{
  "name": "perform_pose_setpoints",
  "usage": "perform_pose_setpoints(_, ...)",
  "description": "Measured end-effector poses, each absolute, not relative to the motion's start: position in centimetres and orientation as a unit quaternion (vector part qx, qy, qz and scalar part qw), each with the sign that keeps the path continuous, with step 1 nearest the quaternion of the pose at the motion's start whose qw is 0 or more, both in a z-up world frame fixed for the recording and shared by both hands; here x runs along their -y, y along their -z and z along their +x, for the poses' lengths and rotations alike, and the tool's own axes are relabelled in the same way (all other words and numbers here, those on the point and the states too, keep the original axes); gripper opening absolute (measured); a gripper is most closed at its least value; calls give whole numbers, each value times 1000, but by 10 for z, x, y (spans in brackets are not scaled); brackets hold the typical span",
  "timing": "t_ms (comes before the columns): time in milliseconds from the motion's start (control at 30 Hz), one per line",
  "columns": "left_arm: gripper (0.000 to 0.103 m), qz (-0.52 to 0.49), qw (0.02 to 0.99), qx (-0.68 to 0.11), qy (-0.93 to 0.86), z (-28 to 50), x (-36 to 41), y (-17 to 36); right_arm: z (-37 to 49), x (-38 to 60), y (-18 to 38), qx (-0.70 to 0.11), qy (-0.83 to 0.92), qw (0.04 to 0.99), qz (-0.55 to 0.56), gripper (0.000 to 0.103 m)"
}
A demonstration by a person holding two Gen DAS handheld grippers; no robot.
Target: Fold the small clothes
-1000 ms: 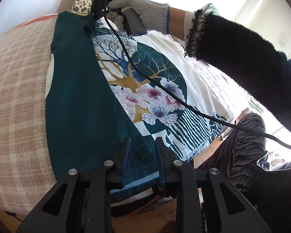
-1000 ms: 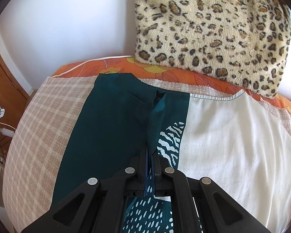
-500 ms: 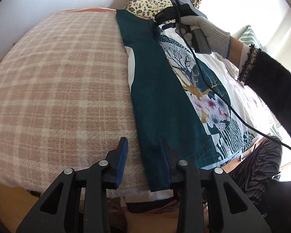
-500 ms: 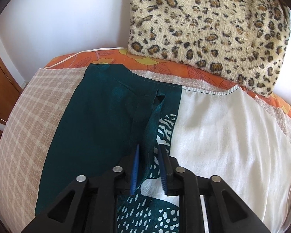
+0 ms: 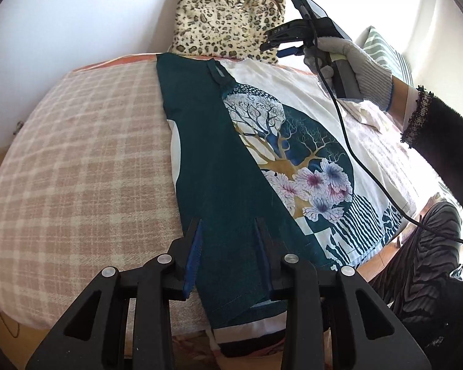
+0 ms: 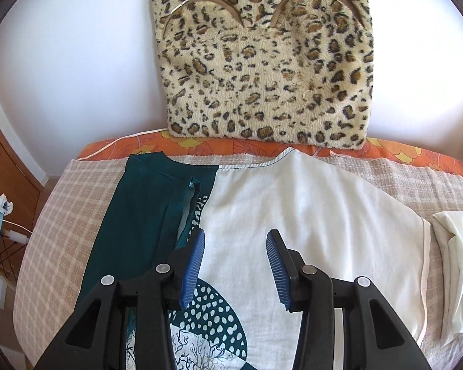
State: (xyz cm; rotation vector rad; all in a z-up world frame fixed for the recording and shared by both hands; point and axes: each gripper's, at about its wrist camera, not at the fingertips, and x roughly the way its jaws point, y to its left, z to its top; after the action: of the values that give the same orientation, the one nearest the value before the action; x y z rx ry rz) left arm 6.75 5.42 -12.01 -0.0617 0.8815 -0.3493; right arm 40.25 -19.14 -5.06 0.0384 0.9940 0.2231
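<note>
With the shirt (image 5: 293, 141) lying mid-frame, green side panel (image 5: 219, 166) folded inward, both the left gripper (image 5: 228, 246) and right gripper (image 6: 235, 257) are hovering wide open and empty; judged next, gripping the opposite white edge.

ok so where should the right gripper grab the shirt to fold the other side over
Probably the unfolded white side of the shirt, at its piped outer edge near the shoulder. Come in from the right with the right gripper, whose jaws are open. That edge lies flat and free on the checked blanket, mirroring the green panel already folded in.
</note>
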Motion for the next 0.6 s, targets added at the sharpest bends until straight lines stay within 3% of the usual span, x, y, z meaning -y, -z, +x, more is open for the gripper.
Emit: perform_pose_setpoints(600, 31, 4, 877, -394, 276, 77, 77, 101, 306, 350, -2, -430, -113, 893, 74, 61)
